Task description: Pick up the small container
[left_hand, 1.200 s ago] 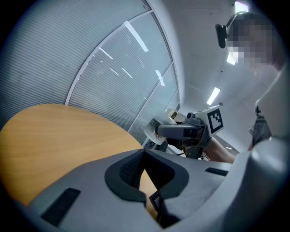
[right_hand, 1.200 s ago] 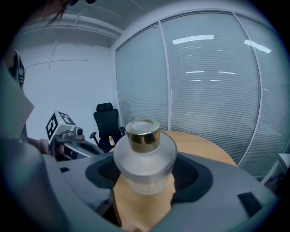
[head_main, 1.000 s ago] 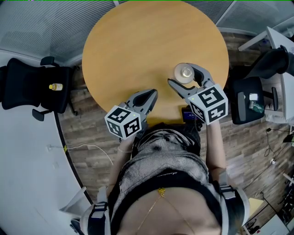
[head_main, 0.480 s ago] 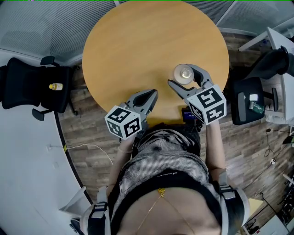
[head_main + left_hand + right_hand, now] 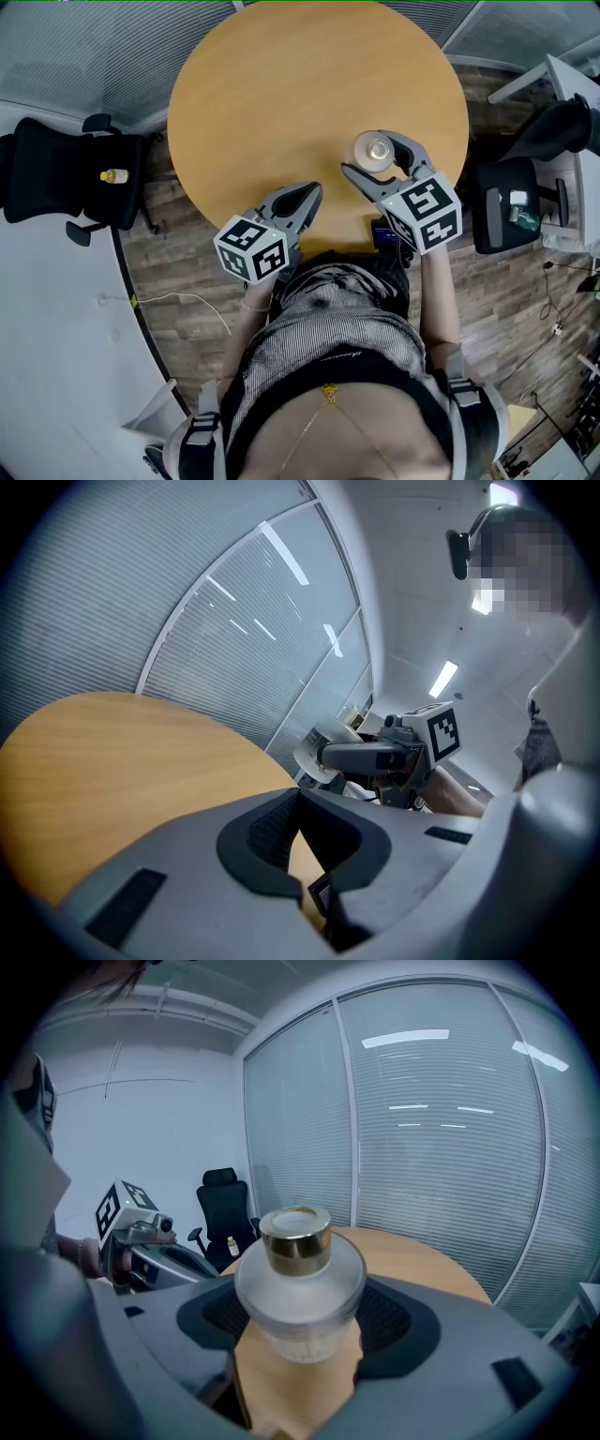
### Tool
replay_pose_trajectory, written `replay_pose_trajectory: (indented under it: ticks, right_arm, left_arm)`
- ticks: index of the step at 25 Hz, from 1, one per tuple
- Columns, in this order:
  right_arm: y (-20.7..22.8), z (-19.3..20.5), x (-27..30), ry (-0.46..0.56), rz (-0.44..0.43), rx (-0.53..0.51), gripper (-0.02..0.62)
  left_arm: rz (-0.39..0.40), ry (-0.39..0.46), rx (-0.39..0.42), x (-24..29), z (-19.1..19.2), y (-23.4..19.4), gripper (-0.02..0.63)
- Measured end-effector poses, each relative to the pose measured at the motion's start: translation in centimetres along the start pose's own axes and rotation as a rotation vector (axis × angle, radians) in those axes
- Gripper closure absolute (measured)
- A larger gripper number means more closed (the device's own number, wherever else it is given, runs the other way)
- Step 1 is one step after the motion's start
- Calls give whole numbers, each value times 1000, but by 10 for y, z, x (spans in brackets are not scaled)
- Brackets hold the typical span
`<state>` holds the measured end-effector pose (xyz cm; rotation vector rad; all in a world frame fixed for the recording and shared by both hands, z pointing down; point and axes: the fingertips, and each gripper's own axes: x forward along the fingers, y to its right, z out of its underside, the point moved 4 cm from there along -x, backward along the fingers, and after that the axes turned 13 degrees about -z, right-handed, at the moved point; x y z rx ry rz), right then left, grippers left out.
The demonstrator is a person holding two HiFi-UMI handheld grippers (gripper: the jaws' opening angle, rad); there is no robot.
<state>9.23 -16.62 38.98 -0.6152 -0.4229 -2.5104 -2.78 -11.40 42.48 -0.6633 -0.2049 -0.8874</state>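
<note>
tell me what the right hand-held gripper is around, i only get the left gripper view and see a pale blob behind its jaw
observer: A frosted jar with a gold cap, upright between the open jaws of the right hand-held gripper.
operator: lifted yet
observer: No, the right gripper view shows its base on the round wooden table.
operator: where's my left one from it
observer: In the head view, the left hand-held gripper is at the table's near edge, to the jar's left and clear of it.
</note>
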Motion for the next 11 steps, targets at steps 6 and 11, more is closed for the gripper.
replay_pose_trajectory:
  ticks: [6,11]
  right_arm:
    - [2,3,2,-9,-5,-1,258]
    - [3,4,6,-12,-10,-3,258]
  left_arm:
    - [-1,-4,0,1,0,0,604]
    - [-1,-3,1,2,0,-2,604]
